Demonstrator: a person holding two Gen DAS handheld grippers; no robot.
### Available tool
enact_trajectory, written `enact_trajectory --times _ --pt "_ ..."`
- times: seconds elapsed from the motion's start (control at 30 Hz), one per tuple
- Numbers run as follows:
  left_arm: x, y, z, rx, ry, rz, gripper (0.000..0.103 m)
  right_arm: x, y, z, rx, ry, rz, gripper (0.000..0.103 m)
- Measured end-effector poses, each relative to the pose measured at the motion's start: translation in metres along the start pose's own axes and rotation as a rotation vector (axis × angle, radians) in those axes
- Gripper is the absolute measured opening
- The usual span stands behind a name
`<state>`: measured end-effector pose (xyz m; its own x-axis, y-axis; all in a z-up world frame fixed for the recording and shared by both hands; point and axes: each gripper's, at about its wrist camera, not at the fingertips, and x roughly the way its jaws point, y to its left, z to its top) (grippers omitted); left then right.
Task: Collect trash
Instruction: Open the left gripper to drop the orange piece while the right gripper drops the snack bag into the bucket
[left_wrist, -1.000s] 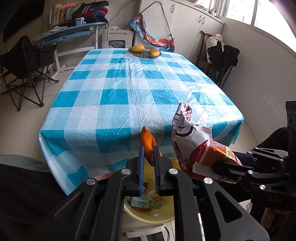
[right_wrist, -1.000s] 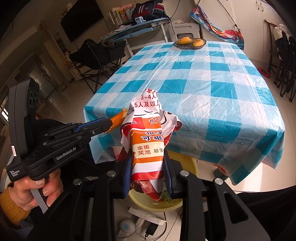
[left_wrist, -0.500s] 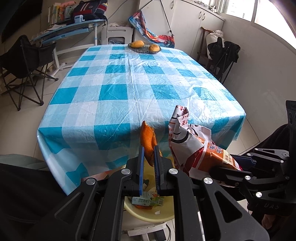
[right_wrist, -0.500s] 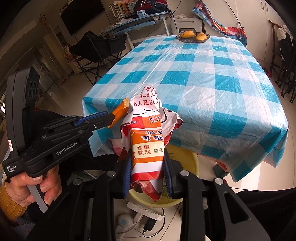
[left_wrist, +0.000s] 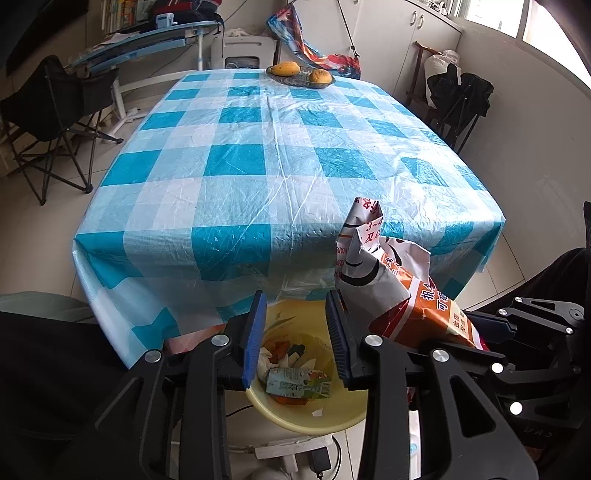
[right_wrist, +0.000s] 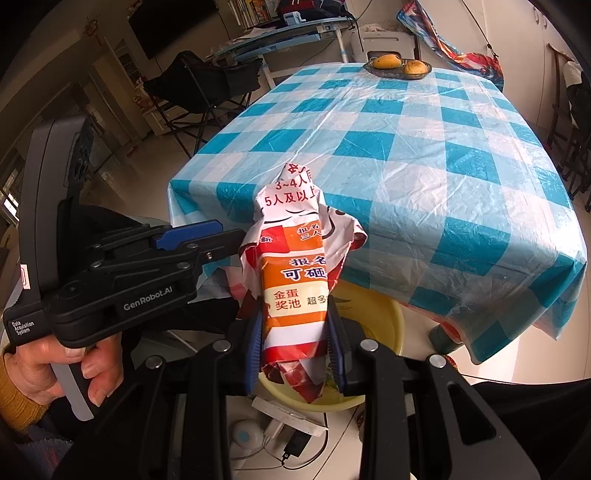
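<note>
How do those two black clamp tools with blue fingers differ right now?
The left gripper has just been opening; nothing sits between its fingers, while the right gripper is clamped on a crumpled orange, red and white printed paper. The left gripper hangs over the trash lying in the yellow plastic basin; the right gripper holds its paper above that basin's rim. Both share black frames and point downward.

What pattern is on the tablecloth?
The tablecloth has a blue and white check, large squares in two blues. It shows best in the left wrist view.
</note>
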<state>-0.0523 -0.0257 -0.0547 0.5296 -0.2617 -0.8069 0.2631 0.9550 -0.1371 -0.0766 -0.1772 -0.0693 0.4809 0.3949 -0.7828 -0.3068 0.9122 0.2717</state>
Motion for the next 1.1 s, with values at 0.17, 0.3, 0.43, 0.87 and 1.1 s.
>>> enact_trajectory --times 0.17,0.3,0.43,0.87,1.1 --pt "-0.004 0.005 0.002 -0.030 -0.022 0.003 0.035 0.004 0.000 -0.001 -0.006 0.013 0.007 0.031" --pt "-0.011 0.008 0.005 -0.048 -0.065 0.015 0.042 0.014 0.003 -0.003 -0.022 0.043 0.012 0.031" --pt "-0.020 0.011 0.007 -0.062 -0.118 0.037 0.053 0.020 0.010 -0.004 -0.049 0.064 0.010 0.031" --pt "-0.029 0.014 0.011 -0.083 -0.168 0.071 0.069 0.036 0.019 -0.010 -0.102 0.144 0.002 0.031" --pt "-0.028 0.015 0.011 -0.085 -0.172 0.075 0.072 0.045 0.019 -0.011 -0.098 0.182 -0.022 0.031"
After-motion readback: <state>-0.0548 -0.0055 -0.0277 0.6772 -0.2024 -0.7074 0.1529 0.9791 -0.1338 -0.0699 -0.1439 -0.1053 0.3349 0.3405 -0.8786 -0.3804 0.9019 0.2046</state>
